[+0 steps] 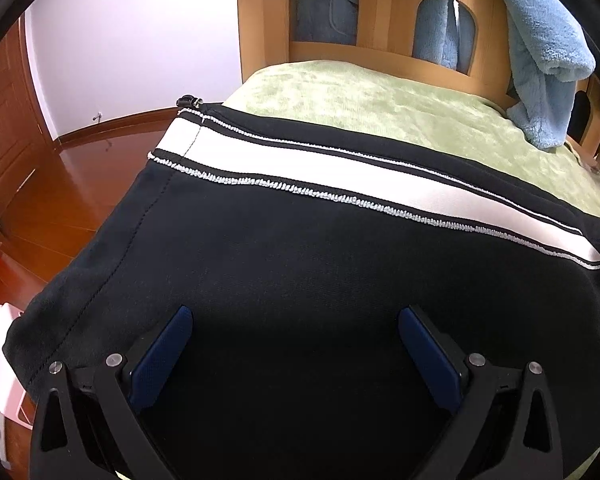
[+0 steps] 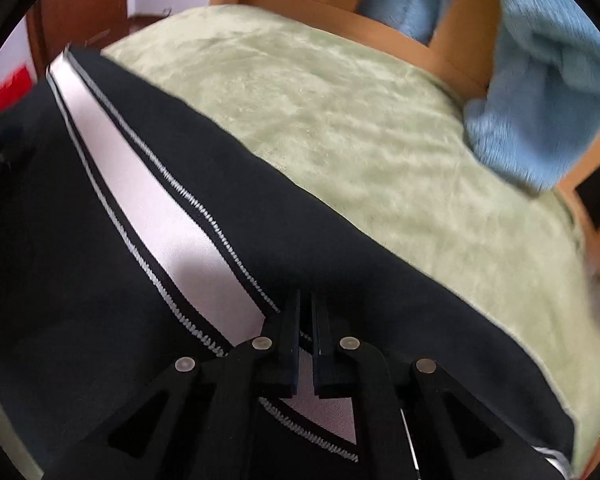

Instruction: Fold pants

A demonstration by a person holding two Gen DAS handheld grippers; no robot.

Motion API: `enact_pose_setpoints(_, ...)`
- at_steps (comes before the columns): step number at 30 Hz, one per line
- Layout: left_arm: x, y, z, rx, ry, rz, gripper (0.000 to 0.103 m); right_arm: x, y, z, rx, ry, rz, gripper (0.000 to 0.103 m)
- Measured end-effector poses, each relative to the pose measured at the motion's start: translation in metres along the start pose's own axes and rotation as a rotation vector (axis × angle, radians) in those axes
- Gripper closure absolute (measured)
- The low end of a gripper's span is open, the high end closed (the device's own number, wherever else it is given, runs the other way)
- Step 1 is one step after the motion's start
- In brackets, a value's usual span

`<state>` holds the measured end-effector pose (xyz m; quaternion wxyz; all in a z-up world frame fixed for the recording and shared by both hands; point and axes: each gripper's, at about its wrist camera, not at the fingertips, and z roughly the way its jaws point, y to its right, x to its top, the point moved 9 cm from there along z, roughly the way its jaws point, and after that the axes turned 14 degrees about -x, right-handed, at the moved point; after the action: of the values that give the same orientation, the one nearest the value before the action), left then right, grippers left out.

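Pants (image 1: 300, 264), black with a broad white side stripe (image 1: 340, 176) edged in pale zigzag stitching, are lying spread across a bed (image 1: 340, 96) covered in a green plush blanket. One end of the garment is reaching the bed's edge above a glossy brown wooden floor (image 1: 72, 184).

Left gripper (image 1: 296, 320): jaws standing wide apart, blue pads (image 1: 164, 356) showing on both fingers. It is hovering low over the plain black cloth; nothing is sitting between the pads, and whether the tips are touching the fabric cannot be told.

Right gripper (image 2: 306, 304): jaws drawn together, only a thin slit showing between the black fingers. Its tips are sitting over the stripe where the white band meets the black cloth. Whether any fabric is being pinched cannot be told; this view is blurred.

A light blue fleece (image 1: 540, 64) is hanging over the wooden headboard (image 1: 384, 20), its lower end resting on the green blanket well apart from the pants. A brown door (image 1: 4, 120) is standing at the far left beside a pale wall.
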<state>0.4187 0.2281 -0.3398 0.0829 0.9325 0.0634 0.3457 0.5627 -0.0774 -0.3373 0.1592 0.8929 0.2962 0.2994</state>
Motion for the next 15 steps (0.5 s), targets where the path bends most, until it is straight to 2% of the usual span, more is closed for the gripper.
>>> enact_pose_setpoints(3,0.001,-0.001,-0.004,-0.021,0.016,-0.009,0.000,0.002,0.008,-0.006,-0.014,0.009,0.047,0.101)
enact_pose_setpoints(6,0.003,-0.003,-0.010,-0.071,0.052,-0.037,0.000,0.015,0.027,-0.022,-0.064,0.066,0.104,0.101)
enact_pose_setpoints(8,0.003,-0.003,-0.010,-0.077,0.056,-0.039,0.000,0.027,0.036,-0.027,-0.101,0.093,0.122,0.101)
enact_pose_setpoints(12,0.005,-0.003,-0.013,-0.105,0.071,-0.053,0.000,0.044,0.041,-0.023,-0.150,0.118,0.100,0.101)
enact_pose_setpoints(15,0.006,-0.007,-0.017,-0.155,0.100,-0.088,0.000,0.048,0.049,-0.016,-0.147,0.122,0.158,0.101)
